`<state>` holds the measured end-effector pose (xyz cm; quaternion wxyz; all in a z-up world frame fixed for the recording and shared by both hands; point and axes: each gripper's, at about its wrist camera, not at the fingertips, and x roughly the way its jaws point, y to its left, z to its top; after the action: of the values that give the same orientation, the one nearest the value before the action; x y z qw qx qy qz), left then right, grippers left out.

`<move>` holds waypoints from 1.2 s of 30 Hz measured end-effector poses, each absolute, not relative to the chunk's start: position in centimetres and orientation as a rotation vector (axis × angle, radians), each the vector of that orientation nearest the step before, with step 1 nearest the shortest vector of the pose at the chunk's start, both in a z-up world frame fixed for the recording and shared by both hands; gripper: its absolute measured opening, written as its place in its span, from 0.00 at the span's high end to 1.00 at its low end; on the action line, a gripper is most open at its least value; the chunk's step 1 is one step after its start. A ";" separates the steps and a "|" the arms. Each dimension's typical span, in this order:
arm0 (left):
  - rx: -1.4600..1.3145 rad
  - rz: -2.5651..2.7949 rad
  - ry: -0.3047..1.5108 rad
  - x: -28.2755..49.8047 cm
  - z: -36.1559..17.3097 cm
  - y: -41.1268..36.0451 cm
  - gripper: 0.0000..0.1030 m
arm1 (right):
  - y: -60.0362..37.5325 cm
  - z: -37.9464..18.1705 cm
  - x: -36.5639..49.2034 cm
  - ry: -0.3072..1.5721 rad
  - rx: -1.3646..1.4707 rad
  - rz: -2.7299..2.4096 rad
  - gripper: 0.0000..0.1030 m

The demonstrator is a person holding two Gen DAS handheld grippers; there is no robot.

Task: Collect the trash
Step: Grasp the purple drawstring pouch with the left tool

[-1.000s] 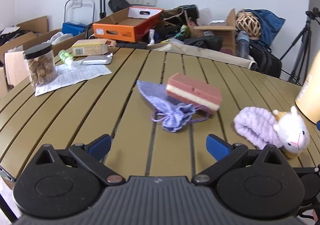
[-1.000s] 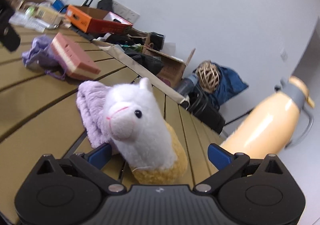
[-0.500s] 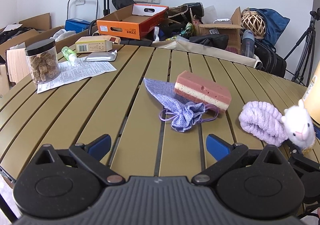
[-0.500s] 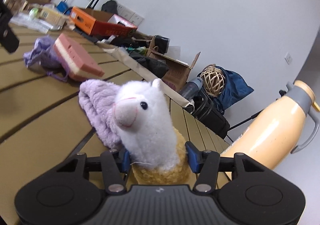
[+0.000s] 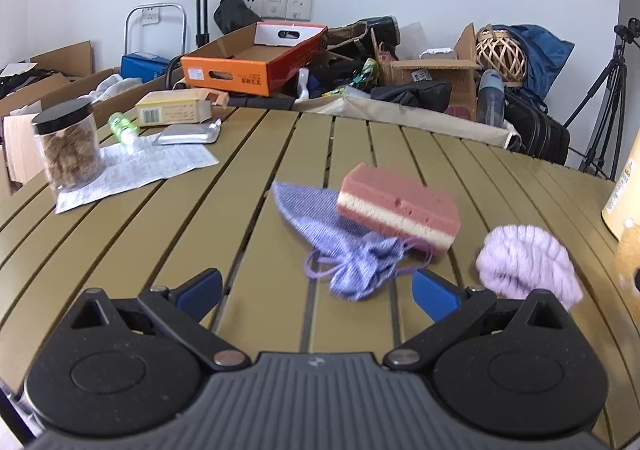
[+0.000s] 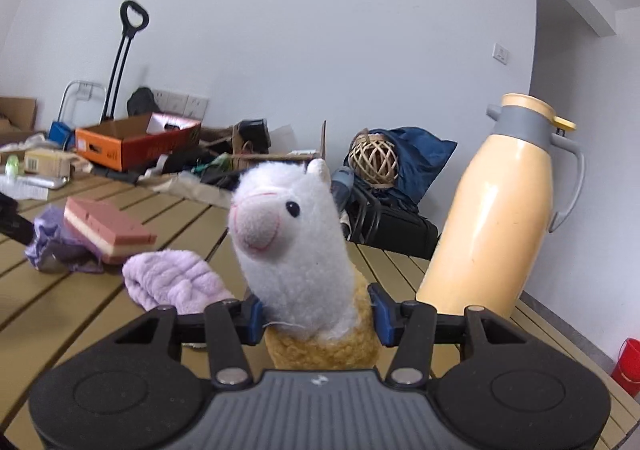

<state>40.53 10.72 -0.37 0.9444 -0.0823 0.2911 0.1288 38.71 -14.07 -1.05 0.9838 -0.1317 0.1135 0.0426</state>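
Note:
My right gripper [image 6: 318, 316] is shut on a white and yellow plush alpaca [image 6: 298, 250] and holds it upright above the slatted table [image 6: 60, 298]. A lilac fluffy cloth [image 6: 176, 284] lies just left of it, also in the left wrist view [image 5: 528, 264]. My left gripper [image 5: 316, 292] is open and empty, low over the table [image 5: 160, 250]. Just ahead of it lie a purple drawstring pouch [image 5: 332, 242] and a pink sponge [image 5: 398, 206] resting partly on the pouch.
At the far left stand a jar of snacks [image 5: 70, 144] on a printed paper sheet [image 5: 136, 170], a small green bottle [image 5: 122, 126], a foil packet [image 5: 190, 136] and a yellow carton [image 5: 174, 112]. A yellow thermos [image 6: 500, 210] stands at the right. Boxes and bags lie beyond the table.
My right gripper closed on the plush alpaca and lifted it off the table, away from the lilac cloth. My left gripper stayed open and shifted slightly.

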 end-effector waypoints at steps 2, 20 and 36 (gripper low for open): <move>-0.154 0.274 0.584 41.4 -0.5 10.4 0.00 | -14.3 -1.2 38.0 0.208 -0.279 0.078 0.52; -0.079 0.303 0.655 46.3 -2.4 9.5 0.26 | -15.3 -2.1 38.0 0.231 -0.232 0.076 0.51; -0.122 0.283 0.619 45.3 -1.6 10.4 0.67 | -15.3 -2.1 37.8 0.234 -0.225 0.090 0.51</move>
<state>45.26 10.40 -1.59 0.9408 -0.0598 0.3036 0.1385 37.80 -15.32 -2.06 0.9858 -0.1120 0.1164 0.0450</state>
